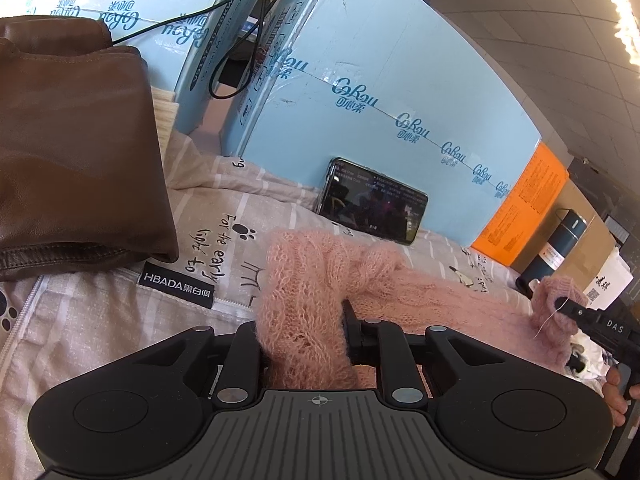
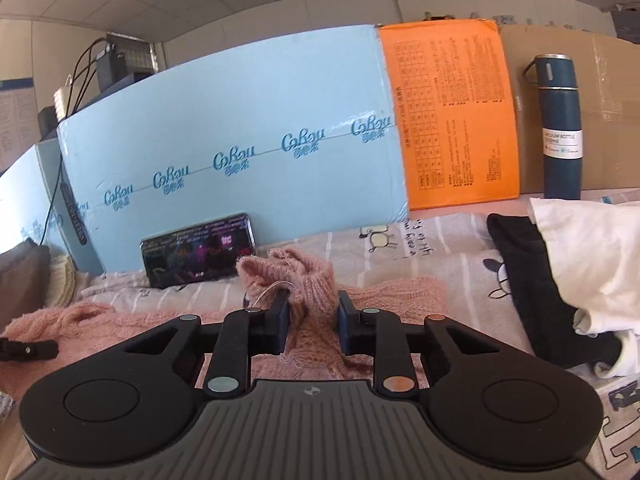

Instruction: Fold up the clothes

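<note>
The pink knitted sweater (image 1: 320,280) is lying spread across the bed's striped printed quilt (image 1: 120,320), with two parts of it being lifted. The left gripper (image 1: 304,332) is pinching a thick fold of the knit, its jaws closed in on the bunched fabric that is rising up between them. Seen from the right wrist view, the right gripper (image 2: 312,316) is holding a ribbed, cuff-like end of the sweater (image 2: 304,280), its jaws narrowed around the knit and pressing it from both sides; a loose thread (image 2: 268,294) is trailing beside its left finger. A brown leather garment (image 1: 76,152) is sitting folded on the quilt to the left. A phone (image 2: 198,250) is leaning against the light blue box (image 2: 240,120) at the back, next to an orange sheet (image 2: 448,116) and a dark blue bottle (image 2: 560,128). A black garment (image 2: 536,280) and a white cloth (image 2: 592,256) are lying at the right, overlapping
</note>
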### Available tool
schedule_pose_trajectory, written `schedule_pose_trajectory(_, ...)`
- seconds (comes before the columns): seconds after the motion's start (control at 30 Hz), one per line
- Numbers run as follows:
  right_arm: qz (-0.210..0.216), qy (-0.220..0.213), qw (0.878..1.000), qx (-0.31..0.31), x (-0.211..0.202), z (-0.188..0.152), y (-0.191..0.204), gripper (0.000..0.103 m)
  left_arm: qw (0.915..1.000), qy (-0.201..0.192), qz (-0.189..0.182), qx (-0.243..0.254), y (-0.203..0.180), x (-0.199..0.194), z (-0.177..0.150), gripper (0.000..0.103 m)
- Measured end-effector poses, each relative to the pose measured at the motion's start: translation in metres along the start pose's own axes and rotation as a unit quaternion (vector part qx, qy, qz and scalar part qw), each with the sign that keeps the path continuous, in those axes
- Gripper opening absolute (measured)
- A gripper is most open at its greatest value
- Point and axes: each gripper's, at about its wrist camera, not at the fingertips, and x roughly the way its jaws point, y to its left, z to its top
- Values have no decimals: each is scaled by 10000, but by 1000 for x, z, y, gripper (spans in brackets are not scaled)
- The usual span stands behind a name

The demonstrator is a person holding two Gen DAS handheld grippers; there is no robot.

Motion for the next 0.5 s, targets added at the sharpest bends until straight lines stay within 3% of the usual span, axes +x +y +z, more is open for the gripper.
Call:
schedule_pose_trajectory(0.3,-821,-1038,9846,1141,-28,30,-77,19,9984,-547,-76,78,-4,-15,7,16)
schedule_pose_trajectory(0.4,-1006,-1175,9768,1481,-34,32,-96,14,9976,-683,62,72,-1,-19,11,16)
schedule_pose_trajectory(0.5,-1213,-928,9738,1685,-28,28,-105,13,9987,-471,157,-76,7,-12,12,16)
